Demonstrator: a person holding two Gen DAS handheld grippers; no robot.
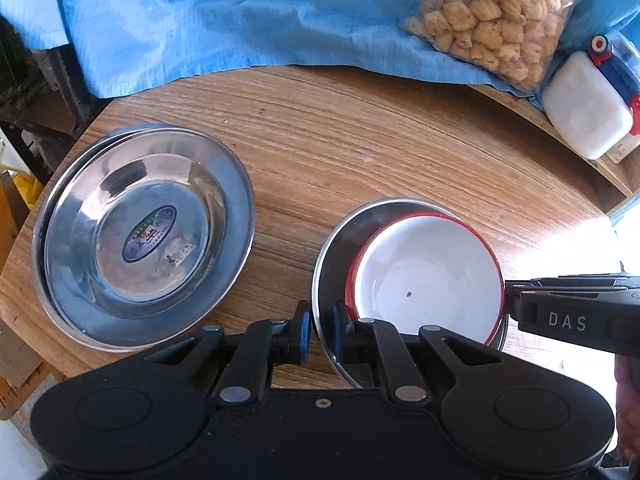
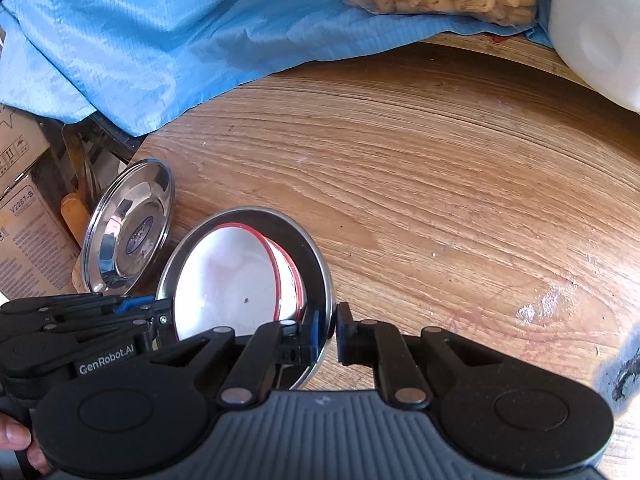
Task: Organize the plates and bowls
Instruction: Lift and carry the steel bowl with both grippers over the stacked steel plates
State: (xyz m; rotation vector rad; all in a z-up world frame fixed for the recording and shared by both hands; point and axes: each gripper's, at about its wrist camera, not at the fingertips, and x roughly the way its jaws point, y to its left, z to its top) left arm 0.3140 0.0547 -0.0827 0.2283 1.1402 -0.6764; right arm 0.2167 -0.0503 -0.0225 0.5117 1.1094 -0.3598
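Left hand-held gripper (image 1: 321,326) has its jaws closed on the near-left rim of the steel bowl (image 1: 340,236), one finger outside the wall and one inside. Opposite it, the right hand-held gripper (image 2: 329,330) pinches the same bowl's other rim in the same way. Nested inside the steel bowl sits a white bowl with a red rim (image 1: 428,276), tilted against one side. To the left on the wooden counter (image 1: 360,140) lies a stack of steel plates (image 1: 144,236), the top one bearing a sticker in its centre. Farther back, a blue cloth (image 1: 240,20) covers the counter's far edge, with a bag of biscuits (image 1: 492,16) and a white plastic container (image 1: 588,108) resting there.
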